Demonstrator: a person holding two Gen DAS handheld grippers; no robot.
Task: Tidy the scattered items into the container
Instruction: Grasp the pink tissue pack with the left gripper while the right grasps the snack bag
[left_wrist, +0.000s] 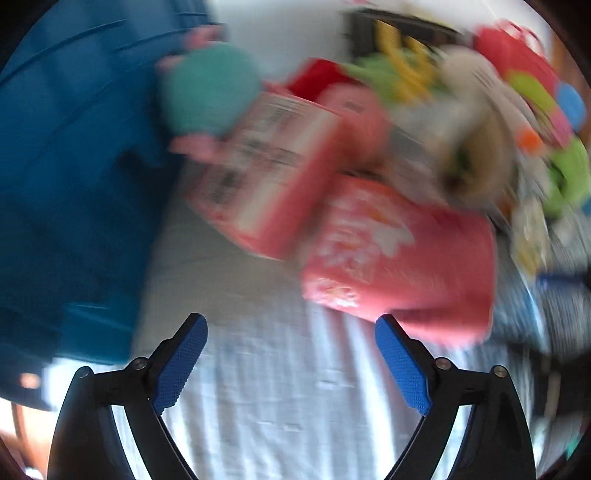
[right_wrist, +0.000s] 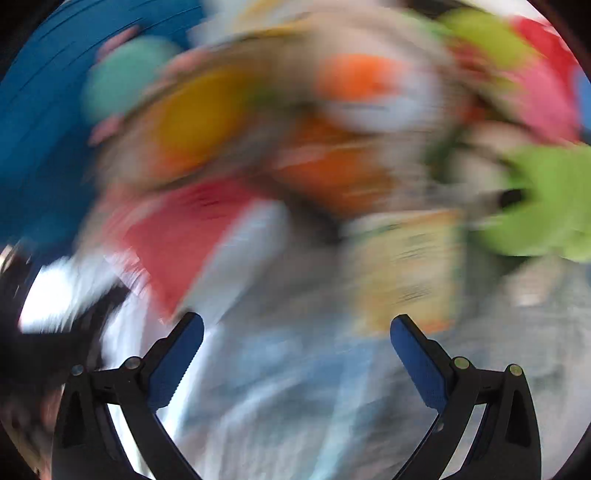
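While both views smear, I see my left gripper (left_wrist: 291, 330) and right gripper (right_wrist: 296, 332) spread wide, empty, red packet (left_wrist: 399, 258) just ahead of the left.

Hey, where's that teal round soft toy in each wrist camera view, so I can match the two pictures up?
Left wrist view: teal soft toy sits upper left of centre, beside the red packet.
Right wrist view: teal soft toy sits upper left, heavily blurred.
Shared landmark: the blue container fills the left side in both.
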